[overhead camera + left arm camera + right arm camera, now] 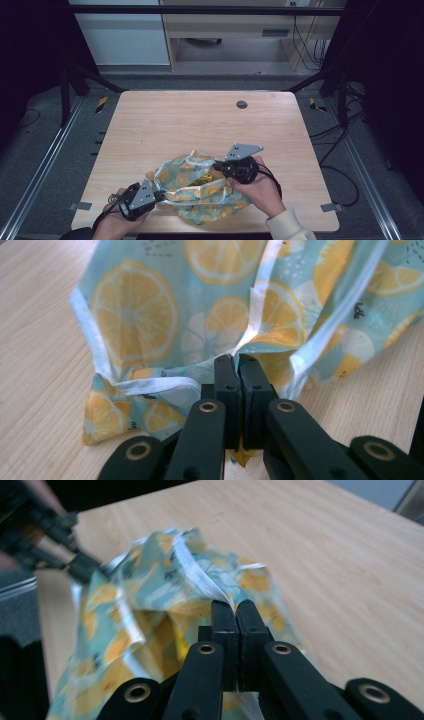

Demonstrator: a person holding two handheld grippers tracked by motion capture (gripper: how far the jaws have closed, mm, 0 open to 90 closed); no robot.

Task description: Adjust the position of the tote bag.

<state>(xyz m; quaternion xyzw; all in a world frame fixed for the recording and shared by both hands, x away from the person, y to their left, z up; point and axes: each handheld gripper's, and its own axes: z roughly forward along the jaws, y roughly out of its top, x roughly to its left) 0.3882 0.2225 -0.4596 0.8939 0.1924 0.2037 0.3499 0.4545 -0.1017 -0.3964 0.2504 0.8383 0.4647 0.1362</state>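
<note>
The left gripper [235,360] has its jaws pressed together on a white-edged fold of the lemon-print cloth [200,187]. The right gripper [235,605] is clamped on another edge of the cloth. The cloth lies crumpled near the front edge of the table [200,120], whose far half is bare wood.

Black gripper [161,196] jaws with brass rivets, cream sleeve [290,226].

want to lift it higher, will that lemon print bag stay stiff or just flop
Probably flops: the lemon print bag sags in soft folds between the left gripper and right gripper. It looks thin, likely light. Its white trim may slip.
</note>
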